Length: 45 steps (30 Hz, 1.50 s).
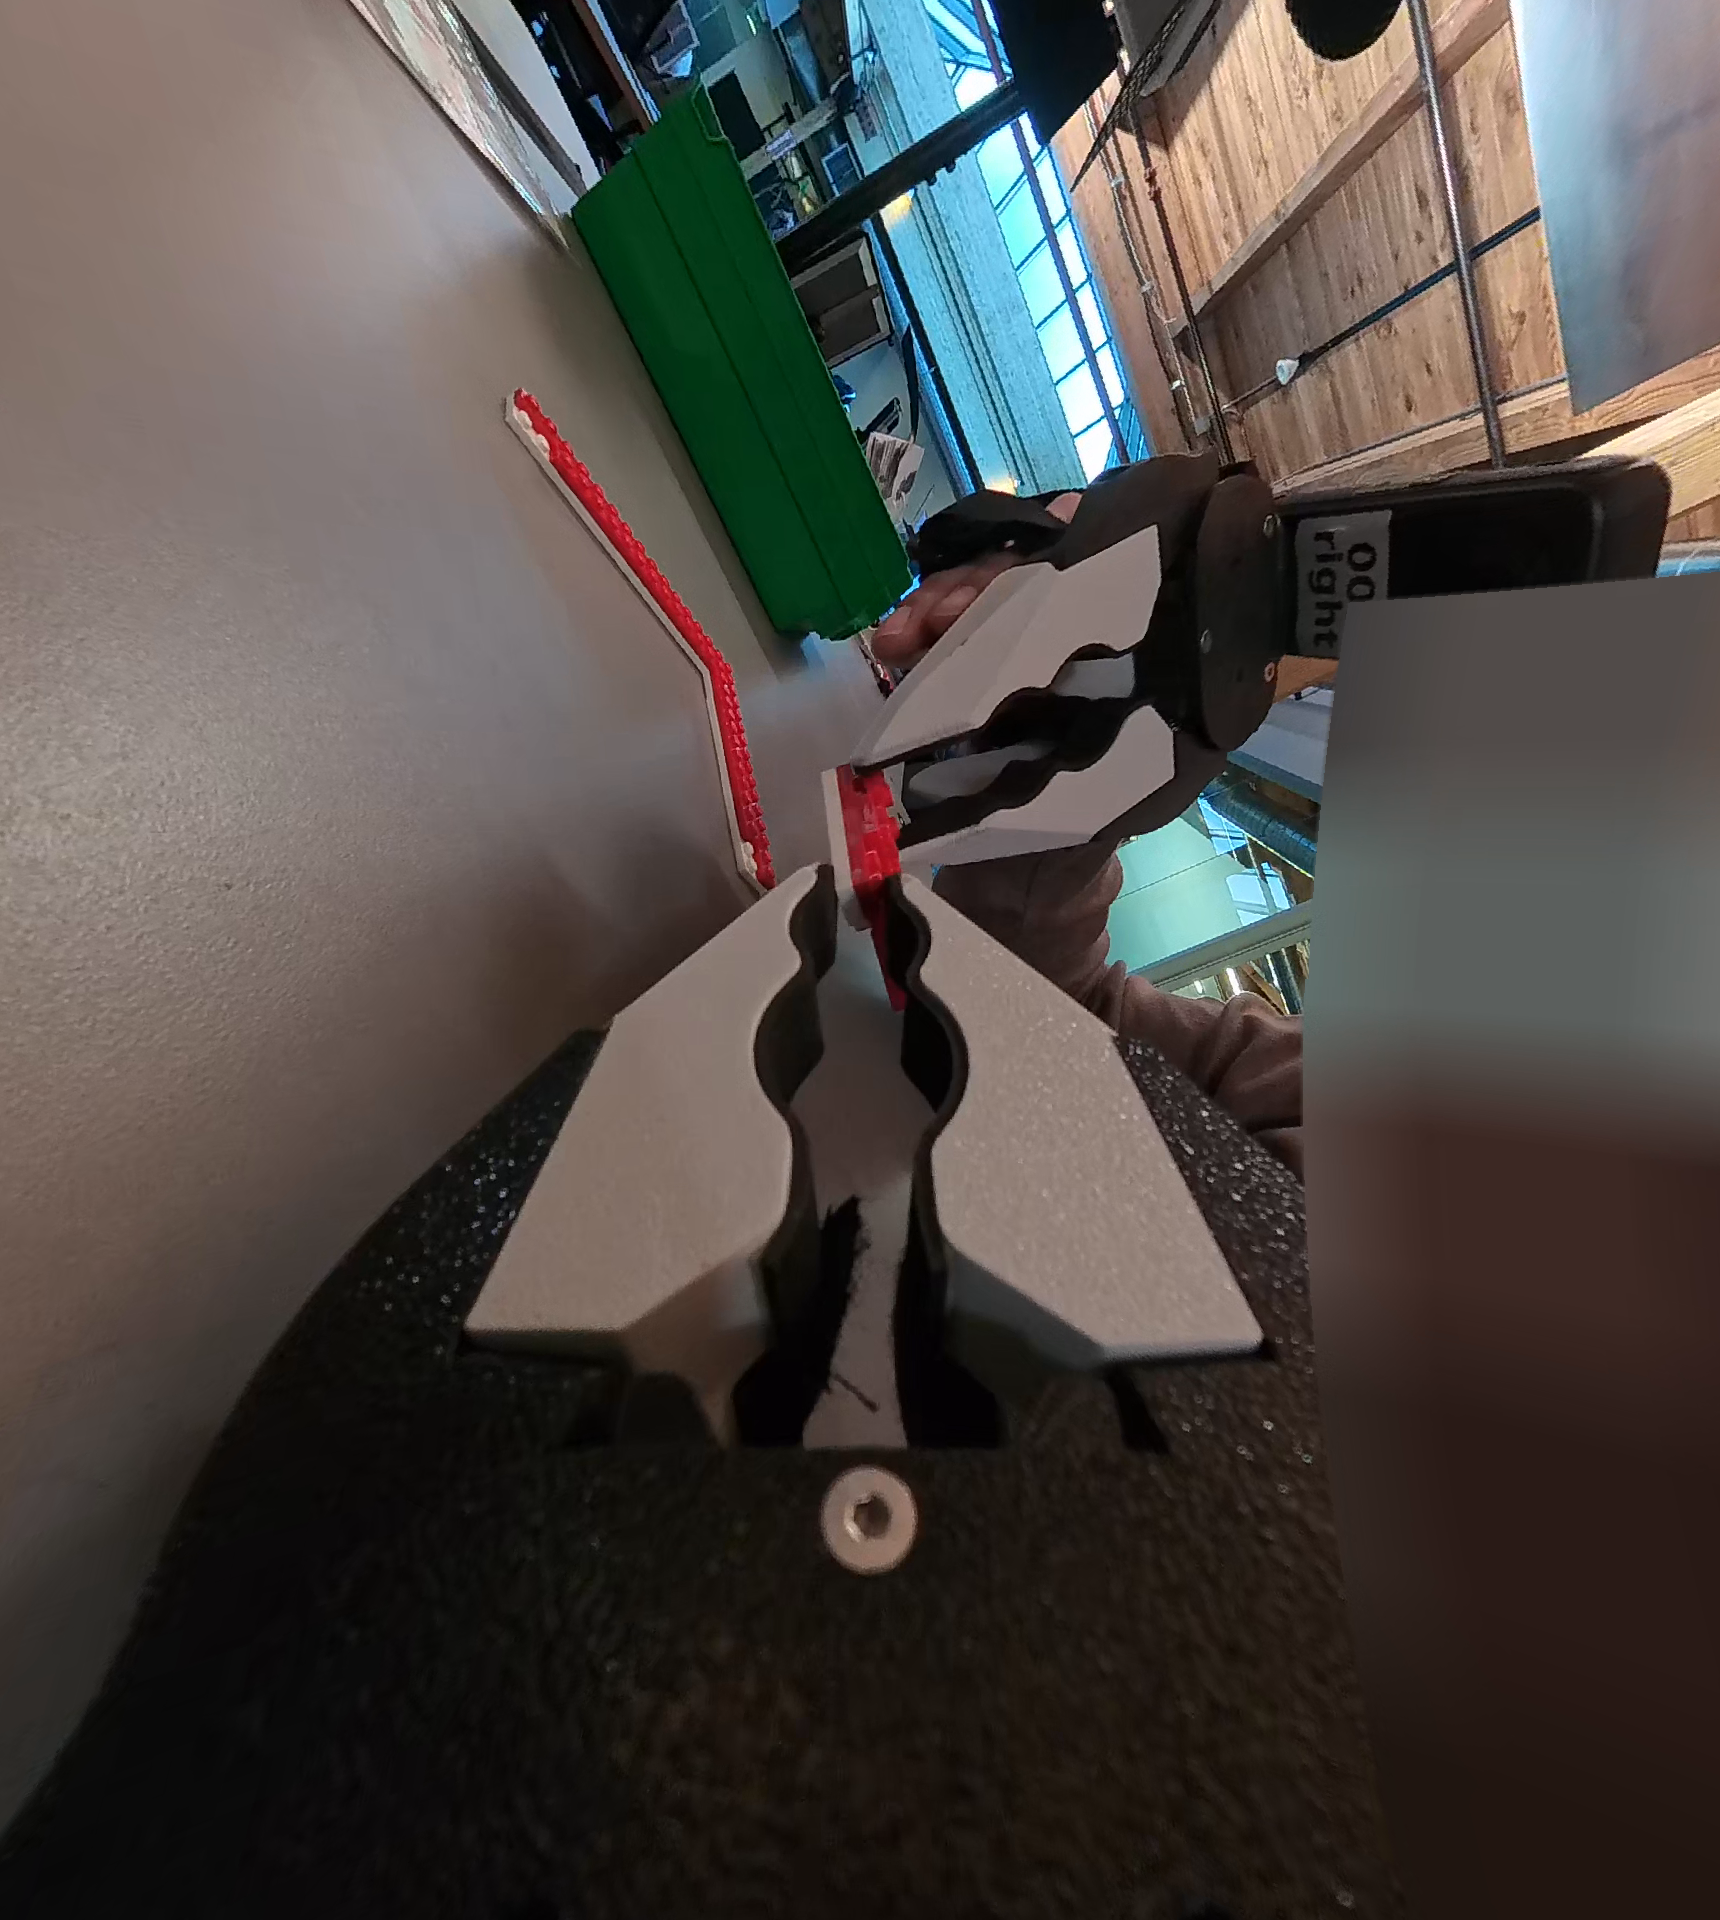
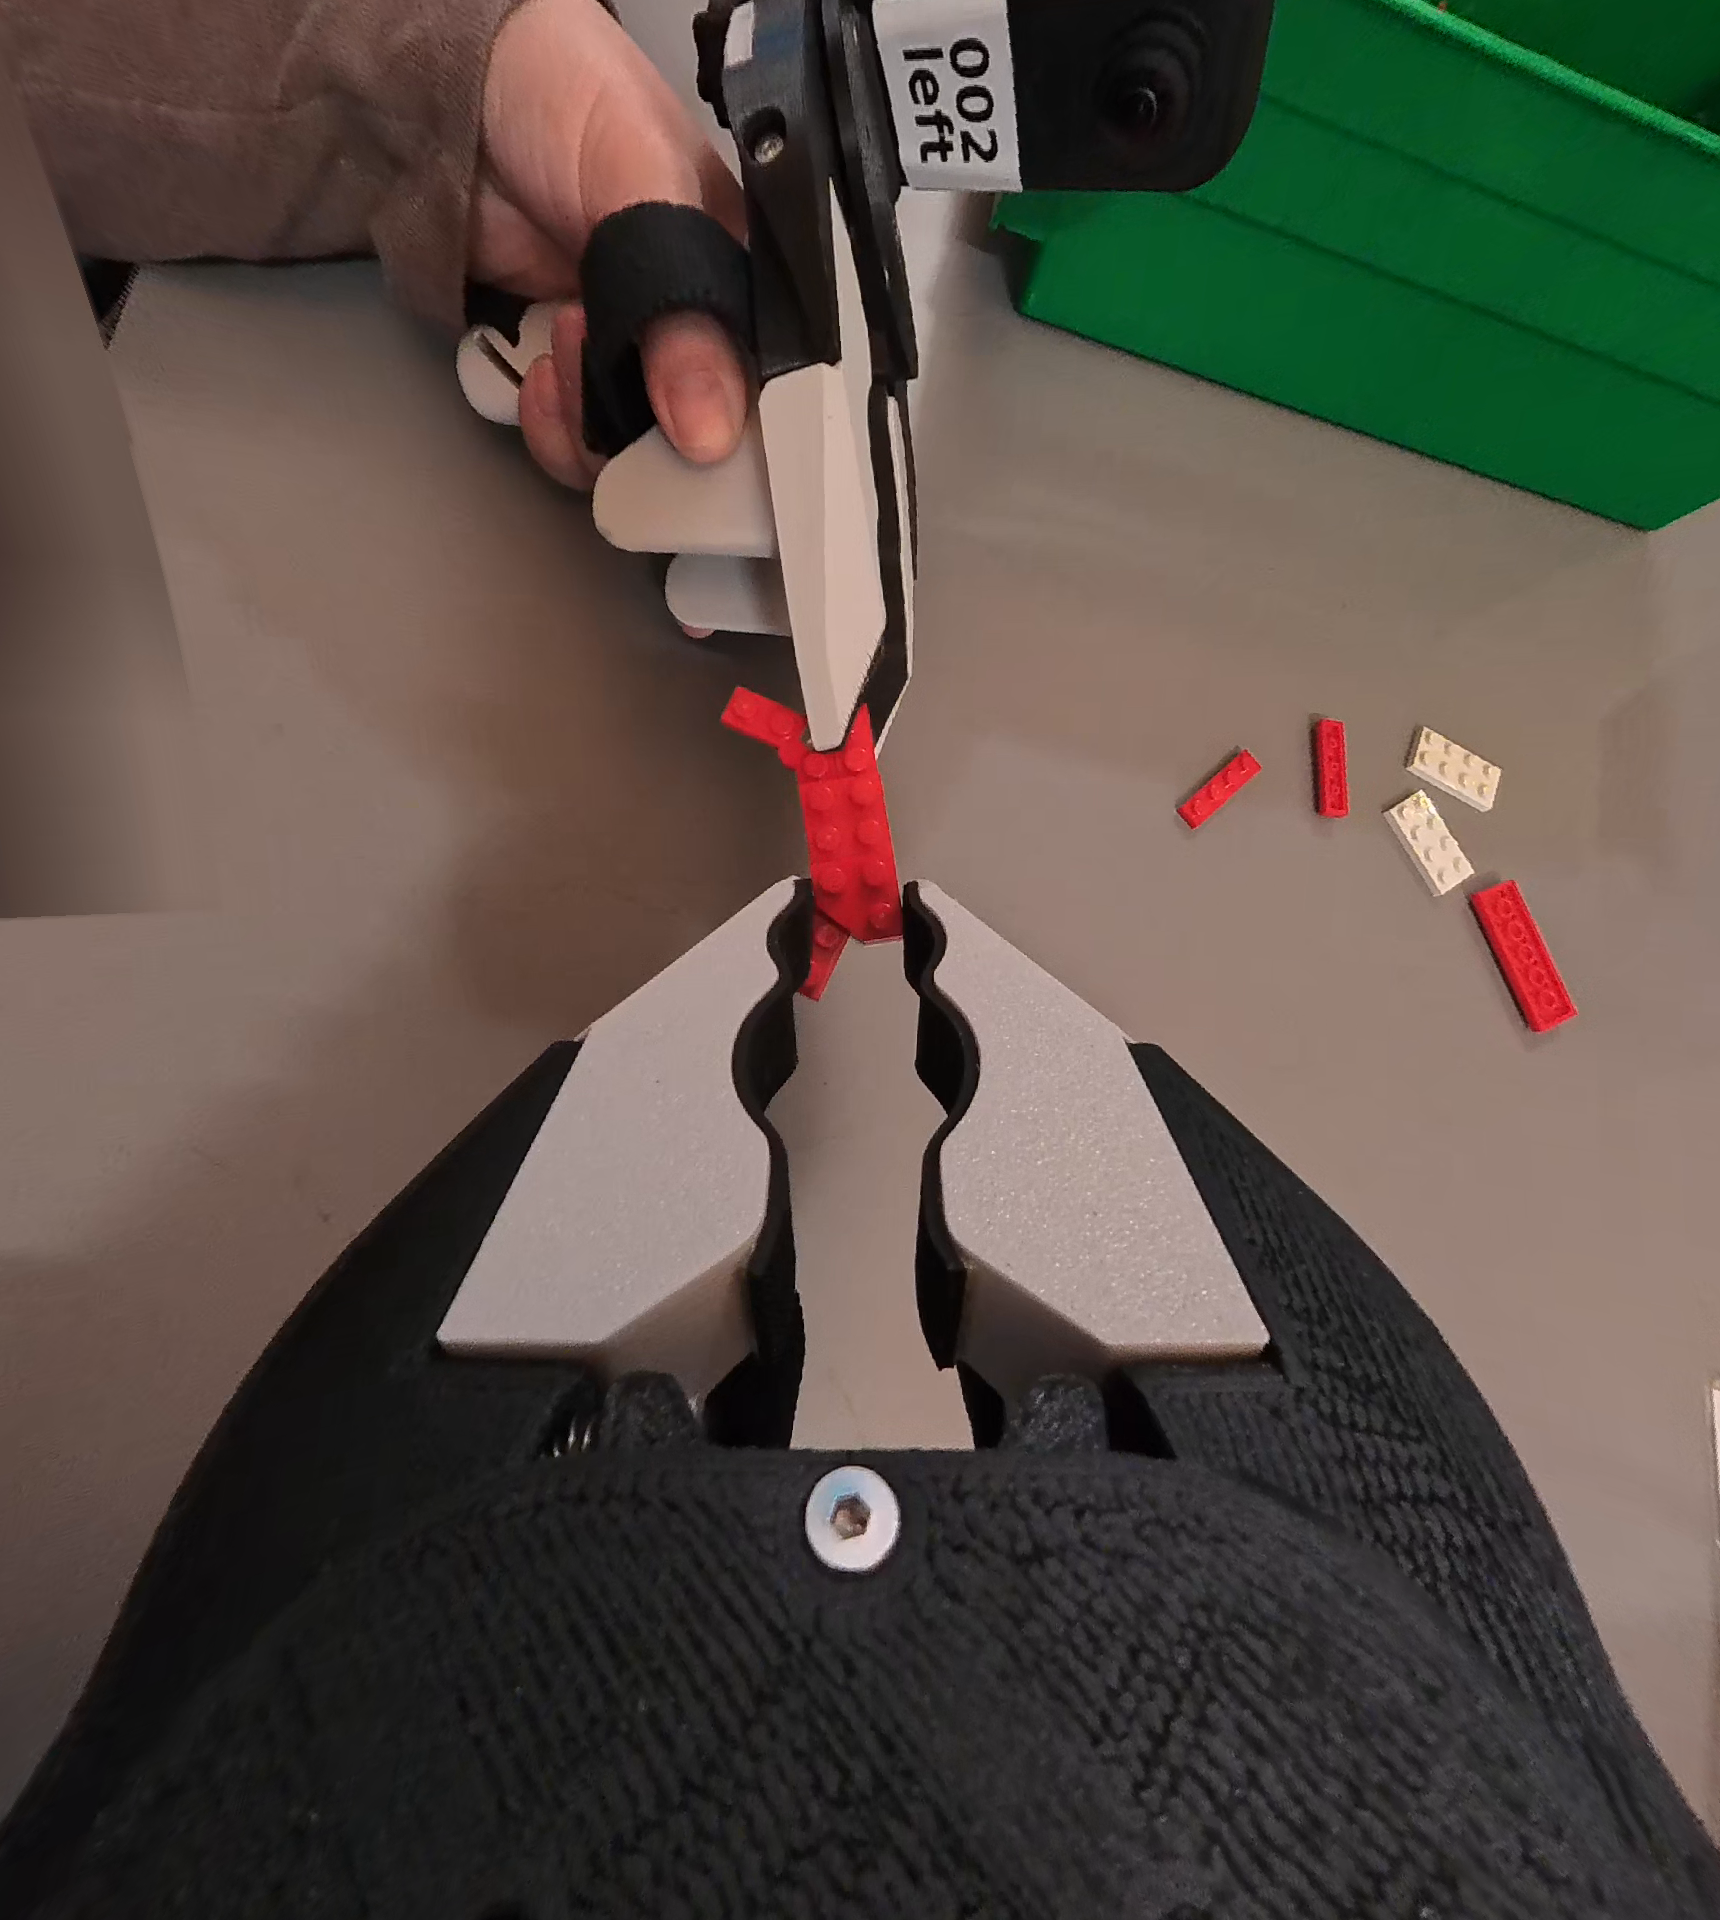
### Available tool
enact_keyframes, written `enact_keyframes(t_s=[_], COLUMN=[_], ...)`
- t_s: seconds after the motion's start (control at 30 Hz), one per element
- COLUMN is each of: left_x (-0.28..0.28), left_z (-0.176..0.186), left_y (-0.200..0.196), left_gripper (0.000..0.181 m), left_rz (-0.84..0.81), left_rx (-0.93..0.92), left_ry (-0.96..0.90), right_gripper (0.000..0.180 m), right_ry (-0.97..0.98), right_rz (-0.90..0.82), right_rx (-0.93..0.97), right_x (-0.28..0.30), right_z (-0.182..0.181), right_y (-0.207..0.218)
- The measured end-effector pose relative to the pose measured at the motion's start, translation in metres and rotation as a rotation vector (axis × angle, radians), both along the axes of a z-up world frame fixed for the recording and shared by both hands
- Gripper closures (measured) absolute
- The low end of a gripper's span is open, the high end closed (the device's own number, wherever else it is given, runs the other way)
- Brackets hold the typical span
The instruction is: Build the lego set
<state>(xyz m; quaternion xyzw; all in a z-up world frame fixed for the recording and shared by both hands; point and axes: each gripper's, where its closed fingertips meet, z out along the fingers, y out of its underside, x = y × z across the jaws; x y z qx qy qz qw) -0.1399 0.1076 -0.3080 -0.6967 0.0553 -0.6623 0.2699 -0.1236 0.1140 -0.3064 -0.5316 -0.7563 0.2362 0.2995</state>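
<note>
While the grey table (image 2: 1199, 582) carries everything, a green bin (image 2: 1438, 312) sits along its far edge, towards the far right corner. Held above the table's middle, the left gripper (image 2: 861, 727) has its jaws clamped on the far end of a small red lego assembly (image 2: 848, 842). At the assembly's near end, the right gripper (image 2: 851, 899) has its fingertips on either side; its jaws stand slightly apart, and whether they press the bricks I cannot tell. Seen from the left wrist view, a long red-and-white lego strip (image 1: 700, 665) lies flat on the table near the bin. Towards the right edge lie 5 loose pieces close together: 3 red plates (image 2: 1523, 954) and 2 white plates (image 2: 1453, 767).
</note>
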Motion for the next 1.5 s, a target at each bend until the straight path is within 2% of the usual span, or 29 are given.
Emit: enact_keyframes(t_s=[0.3, 0.53, 0.6, 0.7, 0.8, 0.9, 0.97, 1.1, 1.33, 1.5], left_x=[-0.001, -0.002, -0.003, -0.003, -0.004, -0.005, -0.005, -0.005, -0.005, -0.005], left_z=[0.0, 0.002, 0.002, 0.003, 0.005, 0.005, 0.005, 0.006, 0.005, 0.005], left_y=[0.001, 0.003, 0.003, 0.003, 0.003, 0.003, 0.003, 0.003, 0.003, 0.004], left_gripper=[0.174, 0.174, 0.174, 0.174, 0.174, 0.174, 0.174, 0.174, 0.174, 0.175], left_rz=[0.004, 0.016, 0.016, 0.019, 0.021, 0.022, 0.021, 0.022, 0.023, 0.025], left_rx=[-0.002, -0.006, -0.006, -0.007, -0.009, -0.008, -0.007, -0.007, -0.007, -0.007], left_ry=[-0.005, -0.018, -0.023, -0.03, -0.045, -0.048, -0.047, -0.054, -0.053, -0.051], right_gripper=[0.156, 0.124, 0.115, 0.111, 0.111, 0.112, 0.119, 0.122, 0.124, 0.124], right_ry=[0.013, 0.125, 0.187, 0.283, 0.361, 0.354, 0.363, 0.412, 0.388, 0.349], right_rz=[0.001, -0.068, -0.084, -0.08, -0.071, -0.043, -0.022, -0.033, -0.035, 0.009], right_rx=[0.009, 0.102, 0.213, 0.443, 0.684, 0.891, 1.012, 1.106, 1.222, 1.418], right_x=[-0.002, -0.002, -0.006, -0.008, -0.007, -0.006, -0.007, -0.009, -0.008, -0.008], right_z=[0.001, 0.02, 0.024, 0.025, 0.022, 0.011, 0.009, 0.015, 0.01, 0.009], right_y=[0.0, 0.005, 0.004, -0.001, -0.004, -0.004, -0.004, -0.004, 0.0, -0.001])
